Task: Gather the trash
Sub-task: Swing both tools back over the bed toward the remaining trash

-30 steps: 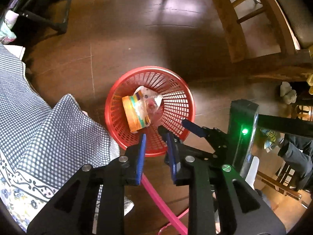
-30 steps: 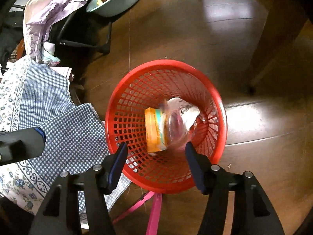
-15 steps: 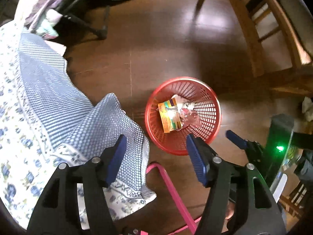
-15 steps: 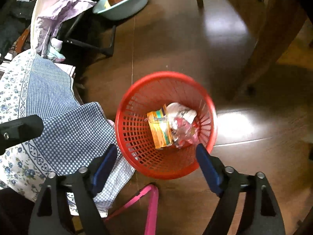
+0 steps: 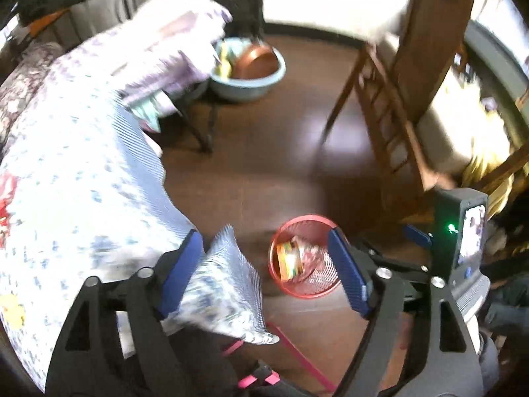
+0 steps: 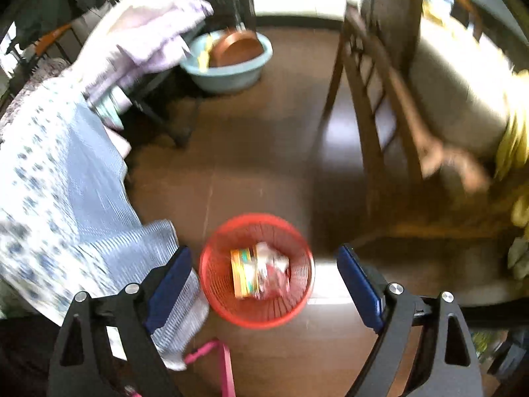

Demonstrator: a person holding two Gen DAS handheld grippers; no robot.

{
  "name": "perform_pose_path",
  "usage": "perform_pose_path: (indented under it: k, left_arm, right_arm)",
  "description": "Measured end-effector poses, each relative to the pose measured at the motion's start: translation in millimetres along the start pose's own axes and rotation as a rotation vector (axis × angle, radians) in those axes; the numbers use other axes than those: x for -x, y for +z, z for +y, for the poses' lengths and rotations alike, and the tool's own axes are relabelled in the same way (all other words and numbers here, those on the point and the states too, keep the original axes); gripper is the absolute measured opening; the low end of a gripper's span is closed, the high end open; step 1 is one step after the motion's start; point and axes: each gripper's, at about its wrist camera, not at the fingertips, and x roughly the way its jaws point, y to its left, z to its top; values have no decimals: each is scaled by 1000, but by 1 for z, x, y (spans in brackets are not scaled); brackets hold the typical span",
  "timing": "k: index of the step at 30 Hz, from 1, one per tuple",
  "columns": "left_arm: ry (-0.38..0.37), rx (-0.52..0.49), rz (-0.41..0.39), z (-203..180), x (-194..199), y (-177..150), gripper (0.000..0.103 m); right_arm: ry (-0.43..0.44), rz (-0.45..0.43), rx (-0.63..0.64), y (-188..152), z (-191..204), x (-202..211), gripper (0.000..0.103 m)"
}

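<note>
The basket [image 6: 256, 271] is round, red plastic lattice, and it stands on the dark, glossy wood floor [image 6: 251, 152]. Inside it lies the trash: an orange carton [image 6: 243, 276] with a teal stripe, flat on the bottom, and touching it a crumpled clear wrapper [image 6: 274, 273] with red and white patches. In my left view the basket [image 5: 305, 259] shows smaller, with the carton [image 5: 287, 259] and wrapper [image 5: 310, 258] side by side in it.

My right claw [image 6: 261, 284] is spread wide and holds nothing; the basket sits between its blue pads [image 6: 168, 284] in the view. My left claw [image 5: 264, 273] is also spread wide and empty, with its far pad [image 5: 347, 274] crossing the basket's rim.

Just beside the basket hangs a soft cloth [image 6: 66, 205], blue-checked with a floral border, and one corner of it droops near the rim. A pink strap [image 6: 221, 360] lies on the floor on the near side of the basket. Well beyond the basket sits a pale blue basin [image 6: 228, 63] with a copper-coloured bowl [image 6: 236, 49] in it. A wooden chair [image 6: 370, 106] with slatted rungs stands beyond the basket too, blurred. My right claw's body [image 5: 459, 231], black with a green light, shows beside the basket in the left view.
</note>
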Motion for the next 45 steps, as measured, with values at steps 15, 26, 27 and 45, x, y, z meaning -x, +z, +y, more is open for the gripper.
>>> perform_pose_path:
  k: [15, 26, 27, 45]
  left_arm:
    - [262, 189, -213, 172, 134, -50, 82]
    - [434, 305, -156, 312, 125, -130, 82]
    - [418, 319, -146, 319, 121, -134, 82]
    - [175, 520, -55, 367, 91, -158, 82]
  right_arm:
    - [199, -248, 288, 52, 171, 135, 97]
    - [342, -197, 501, 38, 334, 145, 97]
    - [349, -197, 510, 35, 343, 145, 97]
    - [435, -99, 510, 3, 382, 97, 97]
